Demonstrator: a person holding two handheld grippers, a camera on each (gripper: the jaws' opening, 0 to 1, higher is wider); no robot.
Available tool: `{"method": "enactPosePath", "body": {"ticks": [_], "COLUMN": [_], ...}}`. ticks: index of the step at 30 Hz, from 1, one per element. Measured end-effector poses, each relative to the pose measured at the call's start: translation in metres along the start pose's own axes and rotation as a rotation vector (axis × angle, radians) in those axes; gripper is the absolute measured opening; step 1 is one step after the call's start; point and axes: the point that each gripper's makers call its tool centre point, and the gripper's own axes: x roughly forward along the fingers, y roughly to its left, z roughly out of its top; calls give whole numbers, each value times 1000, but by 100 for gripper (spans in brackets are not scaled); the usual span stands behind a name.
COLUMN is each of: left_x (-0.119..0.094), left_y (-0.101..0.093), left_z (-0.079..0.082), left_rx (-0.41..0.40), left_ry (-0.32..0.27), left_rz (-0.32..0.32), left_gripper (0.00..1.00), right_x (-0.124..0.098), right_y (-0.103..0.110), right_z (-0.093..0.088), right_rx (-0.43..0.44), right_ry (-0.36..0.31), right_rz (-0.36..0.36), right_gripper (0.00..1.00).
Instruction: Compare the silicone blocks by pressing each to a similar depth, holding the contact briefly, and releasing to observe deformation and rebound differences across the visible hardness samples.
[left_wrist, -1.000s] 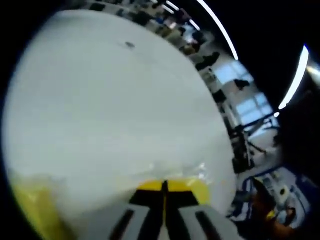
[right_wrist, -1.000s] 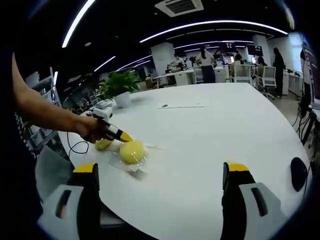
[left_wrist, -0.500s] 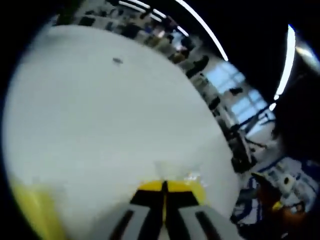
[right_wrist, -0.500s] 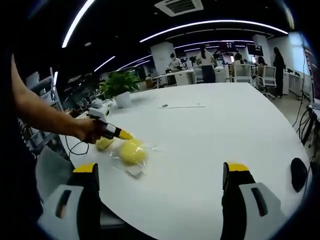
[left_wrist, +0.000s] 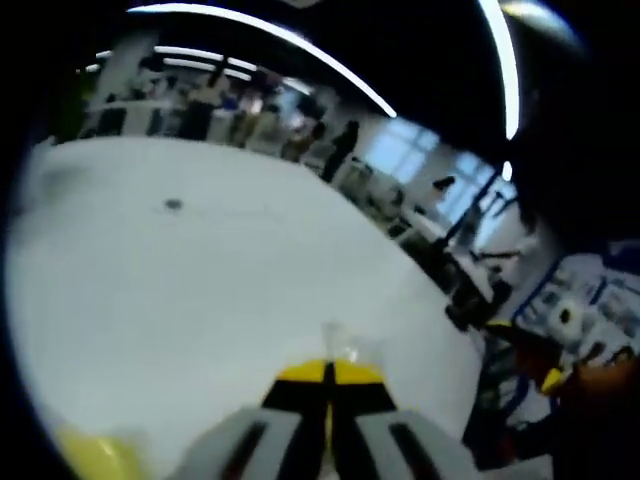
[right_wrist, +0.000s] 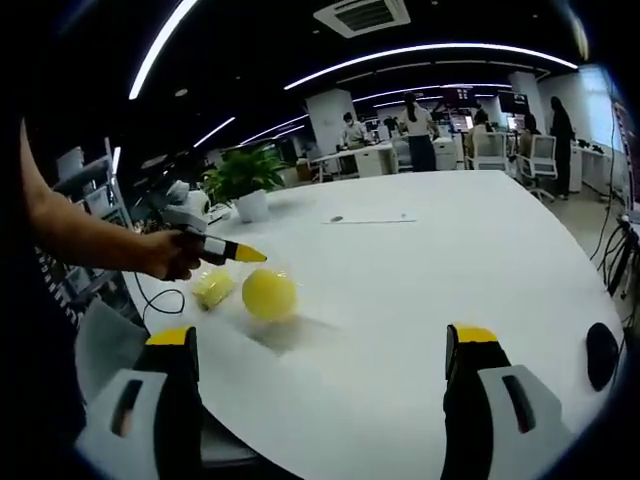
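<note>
**A:** Item one, largest: the surface?

**B:** White table (right_wrist: 420, 300), rounded edge, spanning most of the right gripper view. The left gripper view has it too (left_wrist: 180, 290), blurred. Room behind: open office, ceiling light strips, desks, chairs, people standing at 12 to 1 o'clock, potted plant (right_wrist: 243, 178) at 10 o'clock on the table's far edge.

**A:** What does the right gripper view carry that the other lacks?

**B:** The person's forearm and hand (right_wrist: 170, 255) at 9 o'clock, holding the left gripper (right_wrist: 243, 254); its yellow tip points toward 3 o'clock, just above the samples. Yellow round block (right_wrist: 269, 294), ball-like, no clear long axis. Smaller yellow block (right_wrist: 212, 288) just beside it toward 9 o'clock; its shape is too small to tell. Both sit on the table; whether the tip touches either, I cannot tell.

**A:** And the left gripper view?

**B:** Left gripper (left_wrist: 329, 372) at 6 o'clock, jaws closed together, nothing between them. Yellow blur at 7 o'clock, unidentifiable.

**A:** Right gripper?

**B:** Right gripper (right_wrist: 325, 350), jaws wide apart, empty, over the near table edge.
</note>
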Motion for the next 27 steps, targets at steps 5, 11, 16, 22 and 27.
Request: {"method": "enactPosePath", "body": {"ticks": [5, 11, 16, 22, 27], "left_x": [-4, -13, -23, -35, -49], "left_y": [-8, -20, -27, -36, -48], "left_z": [7, 19, 30, 38, 51], "left_rx": [49, 92, 114, 135, 176], "left_ry": [-2, -34, -58, -72, -81], "left_rz": [-6, -27, -37, -56, -78], "left_gripper": [0, 0, 0, 0, 0], "right_x": [2, 6, 9, 13, 19], "right_y": [4, 11, 15, 18, 19], "right_z": [5, 13, 15, 21, 30], "right_rx": [4, 22, 19, 27, 27], "right_ry": [-15, -51, -53, -64, -78], "right_rz": [5, 25, 37, 49, 58], "right_gripper": [96, 96, 96, 96, 96]}}
